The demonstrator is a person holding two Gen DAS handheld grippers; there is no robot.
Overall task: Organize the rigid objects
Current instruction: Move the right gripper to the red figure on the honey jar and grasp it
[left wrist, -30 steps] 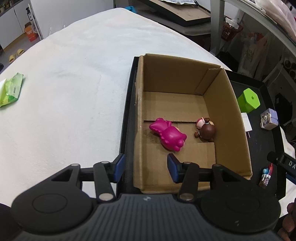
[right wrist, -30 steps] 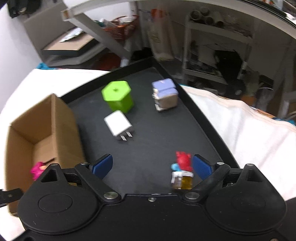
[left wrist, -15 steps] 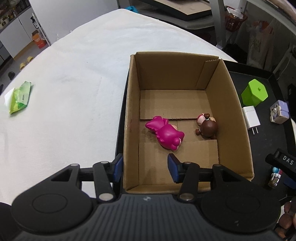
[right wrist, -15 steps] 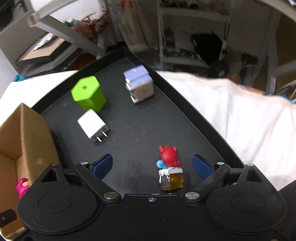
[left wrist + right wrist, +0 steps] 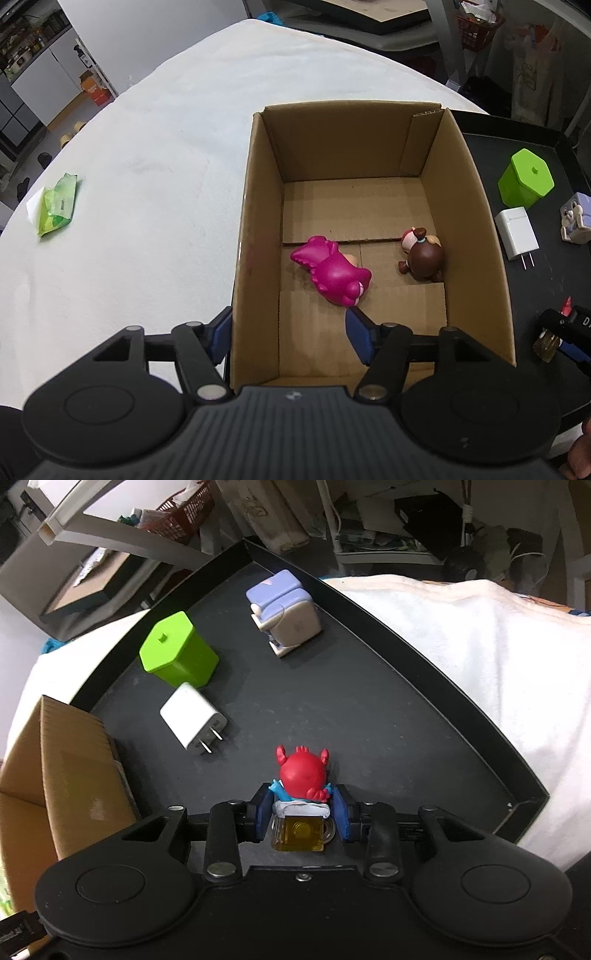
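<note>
Right hand-held gripper (image 5: 302,814): blue pads narrowed onto the small red crab figurine on a yellow translucent cube base (image 5: 302,794), one pad touching each side of the base. The figurine stands on the black rimmed tray (image 5: 424,746), right at the gripper's fingertips.

Ahead and to the left of the right hand-held gripper: white two-prong wall charger (image 5: 192,718), lying flat, prongs pointing back toward the gripper. Just beyond it, nearly touching: lime-green hexagonal plastic container (image 5: 178,650), upright. Farther ahead, slightly left of centre: lavender and cream block-shaped toy (image 5: 286,613), near the tray's far rim, well apart from the other two.

Left hand-held gripper (image 5: 290,332): blue pads spread wide, holding nothing. The pads straddle the left wall of the open brown cardboard box (image 5: 255,221); the left pad is outside the wall, the right pad inside above the floor.

Inside the box, just ahead of the right pad: magenta plastic animal figurine (image 5: 334,271), lying on its side. To its right, apart from it: brown round-headed figurine (image 5: 424,256), close to the box's right wall.

Far left of the left hand-held gripper: green crinkled packet (image 5: 57,205) on the white cloth-covered tabletop (image 5: 147,166).
</note>
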